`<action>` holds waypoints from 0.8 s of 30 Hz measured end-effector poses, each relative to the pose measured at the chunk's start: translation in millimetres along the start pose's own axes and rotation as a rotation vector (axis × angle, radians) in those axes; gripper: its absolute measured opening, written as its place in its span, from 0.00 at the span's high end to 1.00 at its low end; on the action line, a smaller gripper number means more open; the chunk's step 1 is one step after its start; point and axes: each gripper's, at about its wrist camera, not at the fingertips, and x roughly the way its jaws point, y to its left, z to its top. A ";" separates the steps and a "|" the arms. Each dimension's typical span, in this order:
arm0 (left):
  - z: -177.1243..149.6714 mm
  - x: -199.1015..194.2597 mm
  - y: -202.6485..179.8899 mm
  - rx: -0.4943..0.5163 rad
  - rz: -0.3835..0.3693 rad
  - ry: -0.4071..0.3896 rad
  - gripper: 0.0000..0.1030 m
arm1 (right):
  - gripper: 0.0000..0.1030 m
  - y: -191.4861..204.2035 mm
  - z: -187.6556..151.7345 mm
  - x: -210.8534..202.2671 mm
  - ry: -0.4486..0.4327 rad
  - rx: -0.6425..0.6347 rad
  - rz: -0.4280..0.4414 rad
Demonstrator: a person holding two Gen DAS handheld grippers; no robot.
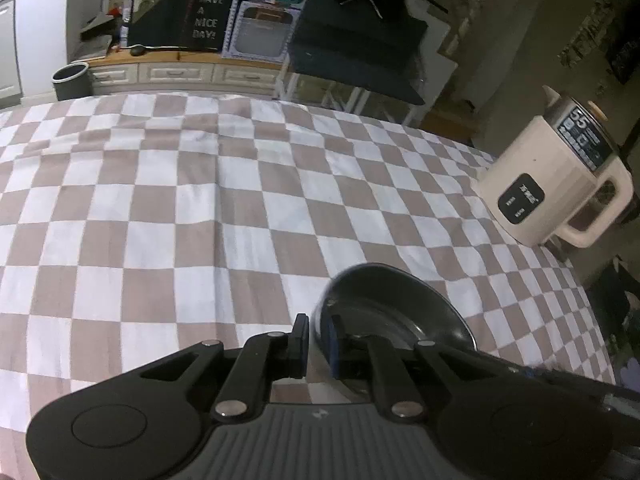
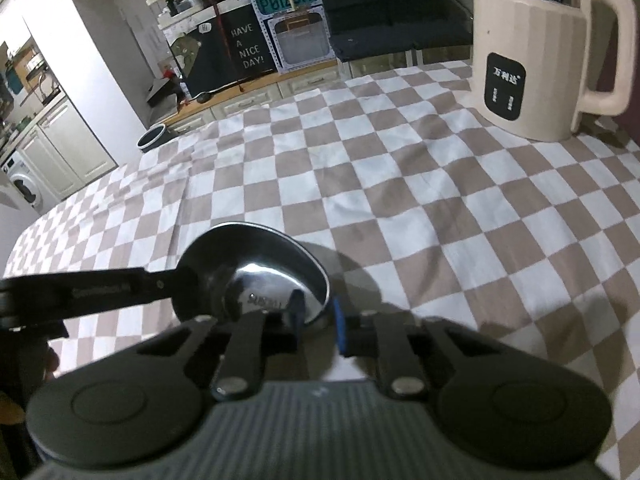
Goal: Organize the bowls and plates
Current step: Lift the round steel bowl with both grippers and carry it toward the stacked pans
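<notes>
- gripping the near-left rim of a dark metal bowl (image 1: 394, 312), the left gripper (image 1: 318, 340) has its jaws nearly closed, one pad outside the wall and the blue-edged pad inside, so the rim is pinched between them.
- seen from the right wrist view, the same bowl (image 2: 256, 268) lies just ahead of the right gripper (image 2: 318, 320), whose jaws straddle the bowl's near-right rim: one finger reaches inside, the blue-padded finger (image 2: 339, 328) sits outside the wall.
- the right jaws are narrow but i cannot tell whether the pads actually press the rim; a sliver of gap seems to remain, so i read it as a loose hold at best.
- the left gripper's arm (image 2: 80, 292) comes in from the left of that view and meets the bowl's left side, so the two grippers face opposite sides of the rim; both are equally close, but the left one has the firm hold.
- the bowl is round, so there is no long axis to speak of; it looks tilted, its far edge raised toward the far side, with a shadow under it on the checked tablecloth (image 1: 160, 200) of the desk.
- it is shallow, glossy and dark, with a bright reflective bottom and a thin rim; likely slippery.
- a cream electric kettle (image 2: 532, 52) stands at the far right, well apart.
- no plates or other bowls are visible in either view.
</notes>
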 end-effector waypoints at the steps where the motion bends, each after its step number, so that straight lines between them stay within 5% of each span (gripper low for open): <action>1: -0.1 -0.9 -1.1 0.006 0.001 -0.004 0.92 | 0.86 0.2 0.3 -0.8 -0.002 -0.002 -0.004; 11: 1.8 -37.3 -2.6 0.025 -0.003 -0.100 0.96 | 0.92 6.4 6.9 -23.4 -0.069 0.041 0.005; 24: -9.9 -140.3 16.9 0.014 0.071 -0.241 0.96 | 0.92 54.8 -5.3 -79.9 -0.150 0.008 0.150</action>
